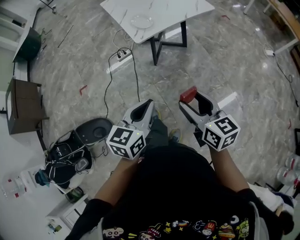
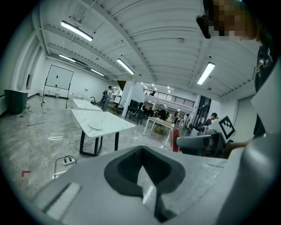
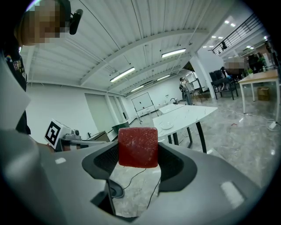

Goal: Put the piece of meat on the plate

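Observation:
The piece of meat [image 3: 138,147], a dark red cube, is clamped between the jaws of my right gripper [image 3: 138,151]. From the head view the meat [image 1: 188,94] sticks out at the tip of the right gripper [image 1: 190,99], held at waist height over the floor. My left gripper [image 1: 148,104] hangs beside it, shut and empty, its tips [image 2: 142,151] meeting. The white plate [image 1: 142,21] lies on a white marble-top table [image 1: 187,10] some way ahead. Both gripper views show the plate [image 2: 95,125] [image 3: 166,125] far off.
A power strip with a black cable [image 1: 123,55] lies on the grey floor between me and the table. A black bag [image 1: 70,157] and a round black bin [image 1: 94,129] sit at my left. A brown cabinet [image 1: 23,105] stands by the left wall. More tables and people stand far behind.

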`<state>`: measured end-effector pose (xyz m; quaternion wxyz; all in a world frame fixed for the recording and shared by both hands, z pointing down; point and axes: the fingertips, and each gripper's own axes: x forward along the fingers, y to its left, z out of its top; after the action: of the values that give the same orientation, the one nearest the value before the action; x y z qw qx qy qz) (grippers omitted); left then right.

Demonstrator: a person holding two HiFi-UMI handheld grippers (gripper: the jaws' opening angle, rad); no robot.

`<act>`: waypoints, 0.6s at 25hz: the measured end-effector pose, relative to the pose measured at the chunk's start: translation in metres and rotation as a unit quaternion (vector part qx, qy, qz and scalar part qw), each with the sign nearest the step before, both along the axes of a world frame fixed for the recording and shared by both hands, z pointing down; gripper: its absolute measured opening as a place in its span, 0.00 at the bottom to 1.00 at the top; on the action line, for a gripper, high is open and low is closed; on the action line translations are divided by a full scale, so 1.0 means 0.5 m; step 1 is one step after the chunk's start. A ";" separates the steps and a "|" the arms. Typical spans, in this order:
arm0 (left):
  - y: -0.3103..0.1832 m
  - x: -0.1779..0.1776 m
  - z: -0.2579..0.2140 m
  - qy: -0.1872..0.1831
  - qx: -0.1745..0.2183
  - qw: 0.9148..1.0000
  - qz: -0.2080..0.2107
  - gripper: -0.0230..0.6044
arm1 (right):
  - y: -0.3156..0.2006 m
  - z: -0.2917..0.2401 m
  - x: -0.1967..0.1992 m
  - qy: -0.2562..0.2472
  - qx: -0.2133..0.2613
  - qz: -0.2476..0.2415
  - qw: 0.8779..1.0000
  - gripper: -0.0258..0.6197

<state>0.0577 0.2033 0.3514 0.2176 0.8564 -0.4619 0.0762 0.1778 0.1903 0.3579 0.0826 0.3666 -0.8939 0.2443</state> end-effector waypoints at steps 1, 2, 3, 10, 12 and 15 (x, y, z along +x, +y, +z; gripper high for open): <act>-0.007 -0.004 0.000 0.002 -0.001 1.000 -0.001 0.04 | -0.006 -0.001 -0.005 0.003 0.000 -0.003 1.000 0.51; -0.013 -0.008 0.001 0.003 -0.003 1.000 -0.003 0.04 | -0.012 -0.002 -0.011 0.005 0.000 -0.005 1.000 0.51; -0.019 -0.015 0.001 0.004 -0.005 1.000 -0.004 0.04 | -0.019 -0.004 -0.019 0.008 0.000 -0.008 1.000 0.51; -0.125 -0.089 0.016 0.011 -0.024 1.000 0.001 0.04 | -0.121 0.014 -0.099 0.023 -0.018 -0.008 1.000 0.51; -0.128 -0.088 0.022 0.010 -0.025 1.000 0.009 0.04 | -0.122 0.022 -0.098 0.027 -0.018 -0.003 0.999 0.51; -0.148 -0.090 0.026 0.012 -0.026 0.999 0.019 0.04 | -0.137 0.028 -0.104 0.031 -0.020 0.005 0.999 0.50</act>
<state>0.0128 0.1294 0.3645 0.2438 0.8601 -0.4406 0.0820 0.1258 0.1217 0.3717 0.1161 0.3764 -0.8842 0.2512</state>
